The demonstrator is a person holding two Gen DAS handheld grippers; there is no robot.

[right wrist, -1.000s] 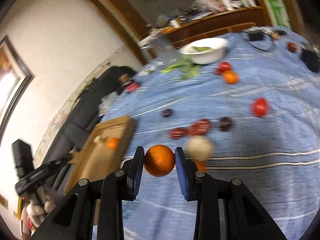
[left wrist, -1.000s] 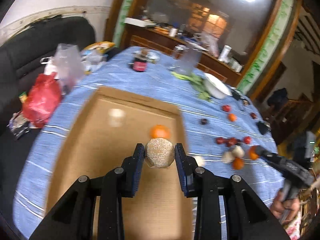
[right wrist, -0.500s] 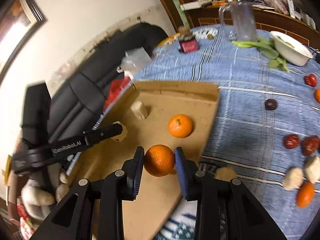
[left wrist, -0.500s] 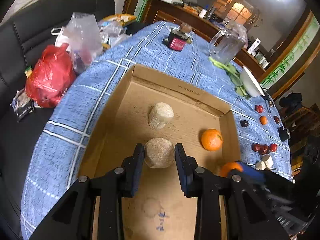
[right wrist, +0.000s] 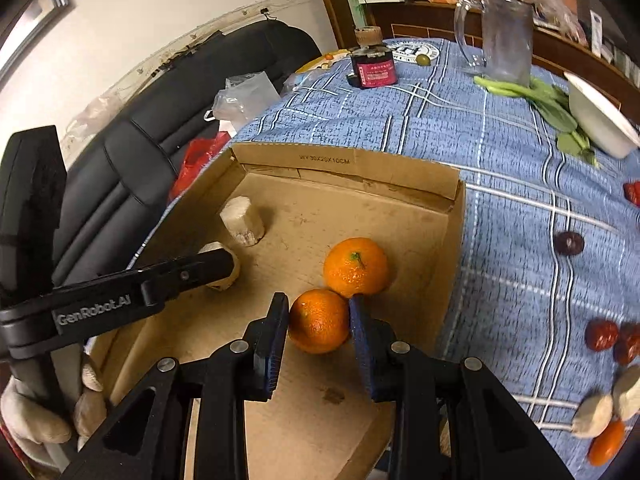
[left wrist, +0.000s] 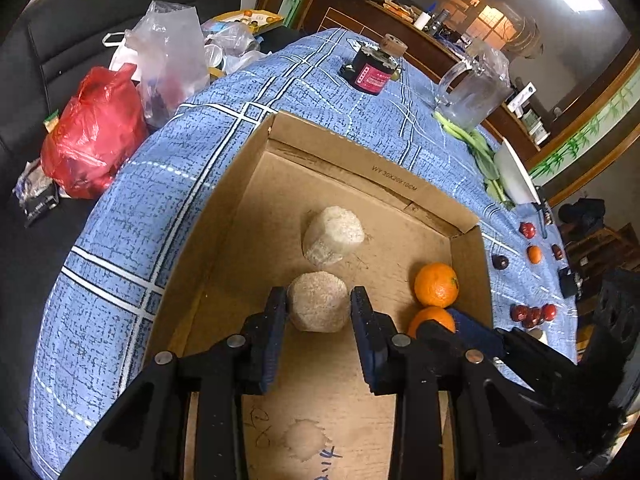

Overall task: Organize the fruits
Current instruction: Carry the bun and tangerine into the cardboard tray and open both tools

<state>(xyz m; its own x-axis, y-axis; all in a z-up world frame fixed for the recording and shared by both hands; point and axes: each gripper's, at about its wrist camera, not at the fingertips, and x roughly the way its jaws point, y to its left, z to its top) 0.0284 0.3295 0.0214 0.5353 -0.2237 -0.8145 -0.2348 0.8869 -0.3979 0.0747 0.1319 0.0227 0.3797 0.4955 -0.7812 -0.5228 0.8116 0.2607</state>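
A shallow cardboard box (left wrist: 352,148) (right wrist: 344,168) lies on the blue checked tablecloth. My left gripper (left wrist: 319,306) is shut on a beige rough fruit (left wrist: 318,300), held low inside the box just behind another beige fruit (left wrist: 333,234). My right gripper (right wrist: 319,318) is shut on an orange (right wrist: 319,320), low in the box and touching a second orange (right wrist: 355,266). In the left wrist view both oranges (left wrist: 436,284) sit by the box's right wall, with the right gripper beside them.
Loose fruits lie on the cloth to the right: red dates (right wrist: 602,336), a dark fruit (right wrist: 568,243), beige fruits (right wrist: 596,414) and a small orange (right wrist: 606,444). A glass jug (right wrist: 502,20), a dark jar (right wrist: 374,62), greens and a white bowl (right wrist: 600,120) stand behind. Bags (left wrist: 92,132) lie on the black sofa.
Both grippers have moved lower and deeper into the box with their fruits. The right gripper's orange now touches the orange lying in the box.
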